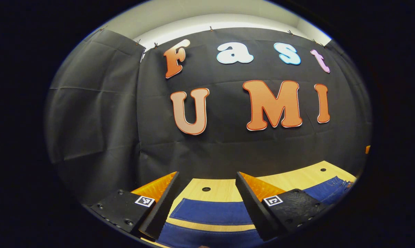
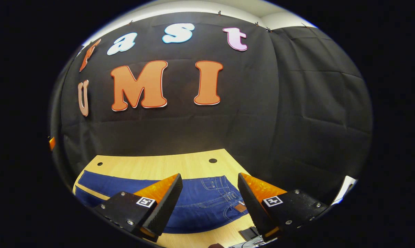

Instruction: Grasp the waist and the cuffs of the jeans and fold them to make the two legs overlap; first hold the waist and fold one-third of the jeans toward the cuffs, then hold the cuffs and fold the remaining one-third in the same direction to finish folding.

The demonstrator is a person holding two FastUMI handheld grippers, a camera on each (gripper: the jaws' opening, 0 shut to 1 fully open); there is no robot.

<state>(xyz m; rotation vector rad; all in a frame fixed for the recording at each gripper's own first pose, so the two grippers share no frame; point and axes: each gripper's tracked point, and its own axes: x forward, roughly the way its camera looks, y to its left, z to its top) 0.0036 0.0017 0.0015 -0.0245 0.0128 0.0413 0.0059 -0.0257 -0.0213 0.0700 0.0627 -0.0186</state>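
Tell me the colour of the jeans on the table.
Dark blue denim jeans, best seen in the right gripper view.

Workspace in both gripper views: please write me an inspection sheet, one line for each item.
Surface: light wooden table with small round holes.
Job's things: blue jeans lie flat and unfolded, legs apart; waist with pockets at one end.
Clutter: small dark object at the table's near edge, kind unclear.
Grippers: left gripper and right gripper both open above the jeans, holding nothing.
Cables: nothing seen.
Surroundings: black cloth wall.
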